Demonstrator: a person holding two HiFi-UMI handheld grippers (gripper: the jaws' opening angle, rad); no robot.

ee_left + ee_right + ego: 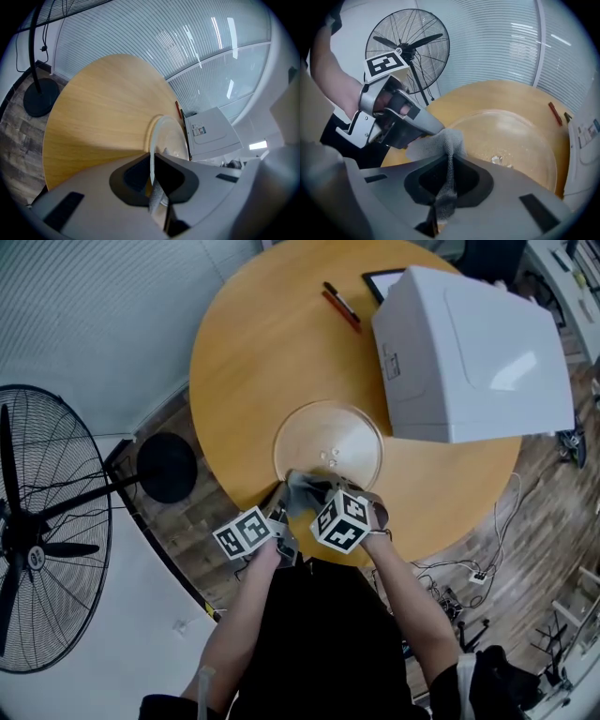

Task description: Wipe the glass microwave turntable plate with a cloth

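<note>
The round glass turntable plate (328, 442) lies on the wooden table (244, 362), close to its near edge. My left gripper (279, 510) is shut on the plate's near rim. In the left gripper view the glass plate's edge (151, 161) runs between the left gripper's (152, 164) closed jaws. My right gripper (449, 161) is shut on a grey cloth (445, 140). The bunched grey cloth (309, 491) rests on the plate's near rim, right beside the left gripper (436, 129). The right gripper (323, 495) has its tips hidden under the cloth in the head view. The plate (511, 136) looks bare beyond the cloth.
A white microwave (469, 352) stands on the table just right of the plate. Two pens (342, 306) and a dark flat thing (380, 282) lie at the far side. A floor fan (37, 540) with its round base (167, 467) stands to the left. Cables (478, 573) lie on the floor at right.
</note>
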